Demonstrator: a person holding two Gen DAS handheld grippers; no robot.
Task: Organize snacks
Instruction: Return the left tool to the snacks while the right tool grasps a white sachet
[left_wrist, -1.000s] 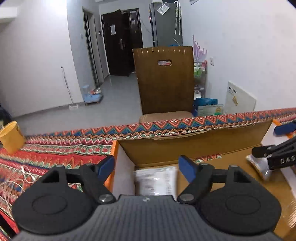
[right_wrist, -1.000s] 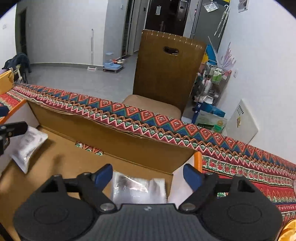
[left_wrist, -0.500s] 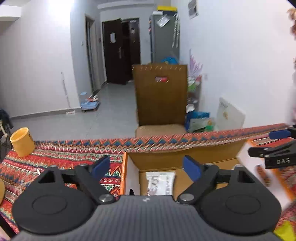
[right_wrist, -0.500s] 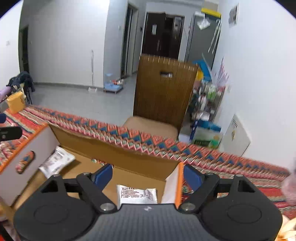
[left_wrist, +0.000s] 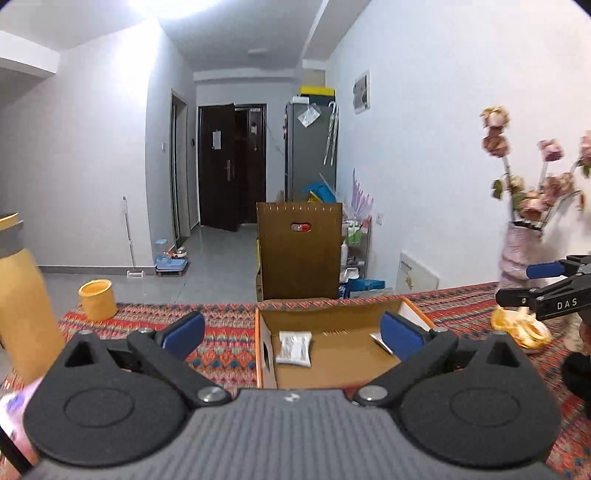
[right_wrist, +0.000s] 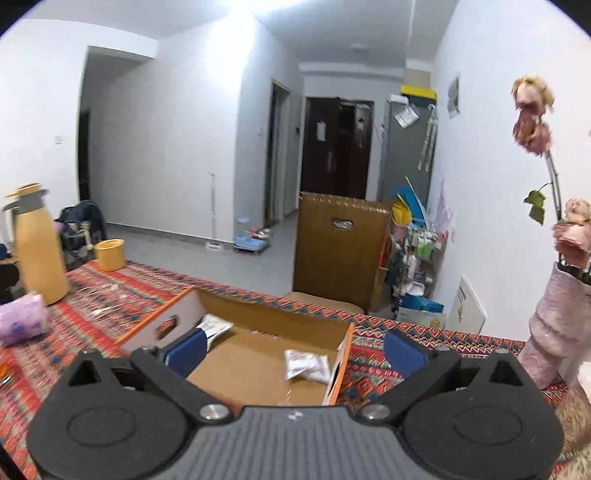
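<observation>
Grippers both empty, jaws just opened wide: left gripper (left_wrist: 291, 328) and right gripper (right_wrist: 293, 349) sit above and behind cardboard box (left_wrist: 332, 360), white snack packets (left_wrist: 294, 348) flat inside, ahead-below each.

- The left wrist view sits just behind the left claw (left_wrist: 291, 330) and looks forward and slightly down over the surface (left_wrist: 221, 343), with the open box (left_wrist: 332, 354) straight ahead, fairly near.
- The right wrist view sits behind the right claw (right_wrist: 293, 349), facing likewise; the box (right_wrist: 266, 354) lies ahead, slightly left.
- Both views share the box, the chair (left_wrist: 299, 251), the dark door (right_wrist: 338, 147) and the flower vase (right_wrist: 554, 332).
</observation>
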